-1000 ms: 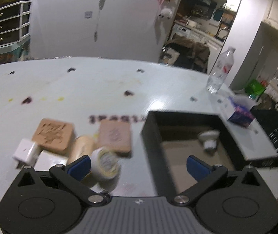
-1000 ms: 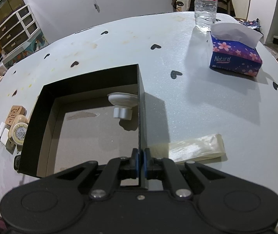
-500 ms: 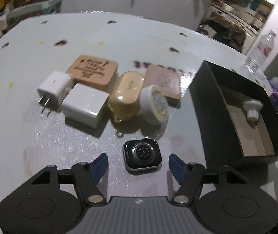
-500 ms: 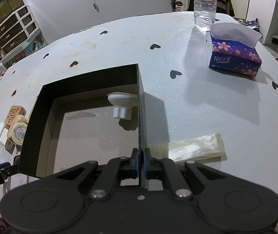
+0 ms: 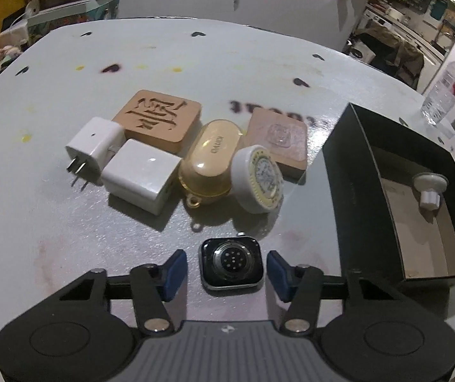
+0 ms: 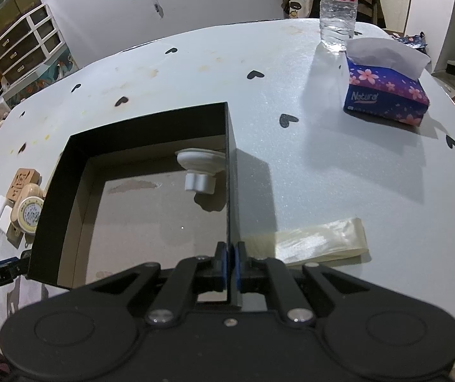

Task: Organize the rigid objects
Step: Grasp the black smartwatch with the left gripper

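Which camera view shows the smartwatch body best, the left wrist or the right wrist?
The left wrist view. The smartwatch body lies sensor side up on the table, whole and close, between the open left gripper's fingertips. In the right wrist view the black box blocks that area; the watch is not visible.

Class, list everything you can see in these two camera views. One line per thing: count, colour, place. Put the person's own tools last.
watch body: 1, black, face down between the left jaws
chargers: 2, white, left of the cluster
wooden blocks: 2, tan, back of the cluster
earbud case: 1, gold, cluster middle
round tin: 1, white and yellow, tilted beside the case
box: 1, black, open on the table
knob: 1, white, inside the box
tissue pack: 1, blue floral, far right
water bottle: 1, clear, behind the tissues
tape strip: 1, yellowish, right of the box
table: 1, white with black hearts
left gripper: open around the watch
right gripper: shut on the box wall
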Demonstrator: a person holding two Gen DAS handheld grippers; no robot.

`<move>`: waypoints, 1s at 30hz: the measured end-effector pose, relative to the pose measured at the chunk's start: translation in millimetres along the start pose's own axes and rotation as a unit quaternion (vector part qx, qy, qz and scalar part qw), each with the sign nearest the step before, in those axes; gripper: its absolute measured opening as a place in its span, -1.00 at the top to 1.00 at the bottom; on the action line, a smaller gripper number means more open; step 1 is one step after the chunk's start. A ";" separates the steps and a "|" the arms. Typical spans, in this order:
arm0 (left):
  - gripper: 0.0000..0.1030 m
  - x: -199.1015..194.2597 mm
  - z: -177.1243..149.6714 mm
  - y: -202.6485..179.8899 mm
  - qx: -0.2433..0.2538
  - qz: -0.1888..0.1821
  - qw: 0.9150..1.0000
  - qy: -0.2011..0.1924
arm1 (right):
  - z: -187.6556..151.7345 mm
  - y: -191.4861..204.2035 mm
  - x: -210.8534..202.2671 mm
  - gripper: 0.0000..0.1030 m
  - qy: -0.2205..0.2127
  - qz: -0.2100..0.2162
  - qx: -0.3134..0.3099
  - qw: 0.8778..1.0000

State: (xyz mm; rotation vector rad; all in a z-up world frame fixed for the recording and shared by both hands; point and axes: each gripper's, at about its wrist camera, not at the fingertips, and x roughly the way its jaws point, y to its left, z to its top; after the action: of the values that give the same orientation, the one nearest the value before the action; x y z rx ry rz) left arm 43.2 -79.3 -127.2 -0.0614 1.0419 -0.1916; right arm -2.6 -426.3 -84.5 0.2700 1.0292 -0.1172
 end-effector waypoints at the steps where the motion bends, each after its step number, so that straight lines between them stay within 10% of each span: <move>1: -0.03 -1.2 -0.2 2.4 -0.007 -0.002 1.000 0.001 | -0.1 0.0 0.0 0.89 0.000 0.000 -0.001 1.000; 30: -0.01 -2.4 -6.5 -6.3 0.024 0.049 0.999 0.003 | 0.4 1.8 -0.2 0.90 0.001 0.000 -0.021 1.000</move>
State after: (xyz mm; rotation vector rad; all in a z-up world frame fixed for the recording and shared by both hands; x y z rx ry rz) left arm 35.6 -84.7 -127.5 0.0334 1.0423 -0.1287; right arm -2.0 -424.6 -83.8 0.2311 1.0327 -0.0955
